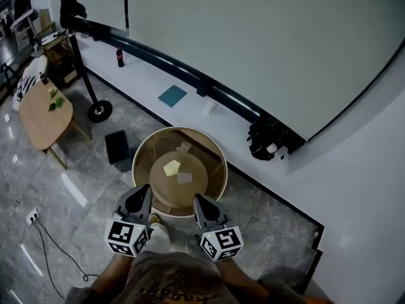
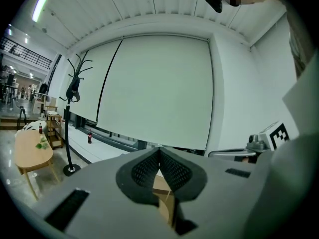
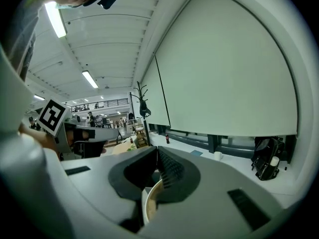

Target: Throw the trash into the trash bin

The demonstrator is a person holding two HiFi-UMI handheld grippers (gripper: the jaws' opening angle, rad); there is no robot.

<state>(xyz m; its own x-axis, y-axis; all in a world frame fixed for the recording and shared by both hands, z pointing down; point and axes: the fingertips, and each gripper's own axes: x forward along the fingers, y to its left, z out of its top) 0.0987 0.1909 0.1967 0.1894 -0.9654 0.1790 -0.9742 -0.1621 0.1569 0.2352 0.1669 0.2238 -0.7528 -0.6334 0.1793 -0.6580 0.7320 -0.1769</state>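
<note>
left gripper (image 1: 145, 190) and right gripper (image 1: 198, 199) are both pressed together, empty, at the bin's (image 1: 223, 160) near rim, trash (image 1: 171, 168) apparently already inside, so draw back level without nudging it.

The trash bin (image 1: 215, 149) has an open round mouth, free from above, just ahead of the left tongs (image 1: 144, 190) and right tongs (image 1: 199, 199). A black box (image 1: 118, 147) crowds its left wall, and the coat stand (image 1: 99, 111) and wooden desk (image 1: 44, 116) stand farther left. Behind the bin runs a low ledge (image 1: 145, 81) bearing a black bag (image 1: 271, 139). To the right of the bin the floor (image 1: 253, 208) lies bare.
</note>
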